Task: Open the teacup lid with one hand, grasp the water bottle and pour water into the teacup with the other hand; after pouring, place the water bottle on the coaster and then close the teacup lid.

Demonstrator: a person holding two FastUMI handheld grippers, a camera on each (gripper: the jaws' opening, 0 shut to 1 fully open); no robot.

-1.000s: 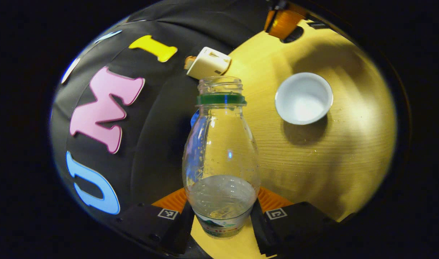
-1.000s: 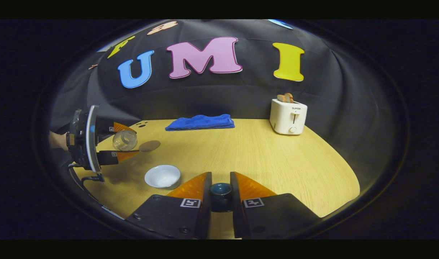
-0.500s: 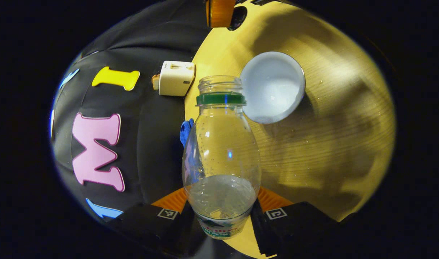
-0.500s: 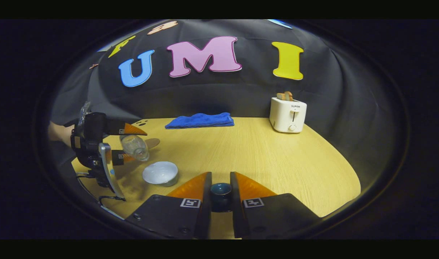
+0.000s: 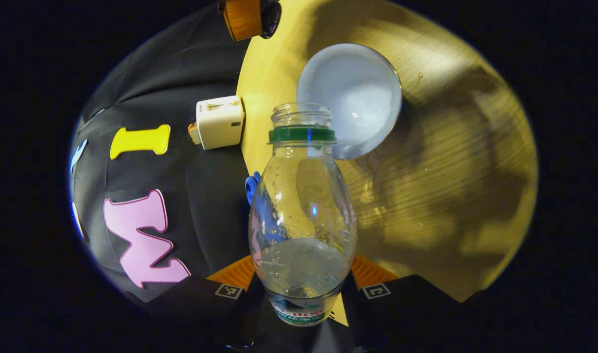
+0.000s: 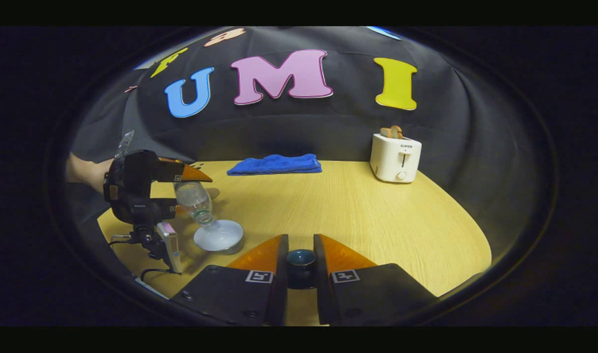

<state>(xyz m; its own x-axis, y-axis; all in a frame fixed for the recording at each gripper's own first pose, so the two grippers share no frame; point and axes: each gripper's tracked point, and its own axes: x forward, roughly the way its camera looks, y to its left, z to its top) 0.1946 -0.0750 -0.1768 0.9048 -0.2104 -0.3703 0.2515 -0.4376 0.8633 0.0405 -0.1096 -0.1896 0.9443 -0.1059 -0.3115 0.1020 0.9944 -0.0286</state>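
While tipped mouth-down over teacup (image 6: pixel 218 236), water bottle (image 5: pixel 301 215) sits clamped in left gripper (image 5: pixel 303 289) | right gripper (image 6: pixel 301 262) pinching lid (image 6: pixel 300 259), clear of cup

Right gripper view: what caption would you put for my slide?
The far gripper tips a water bottle over the white teacup while the near gripper holds the lid.

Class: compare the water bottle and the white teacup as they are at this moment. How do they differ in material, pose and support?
The water bottle is clear; the teacup is opaque white. The bottle is tipped mouth-down toward the teacup; the teacup sits upright. The left gripper grips the bottle; the teacup rests on the table. Both are uncapped.
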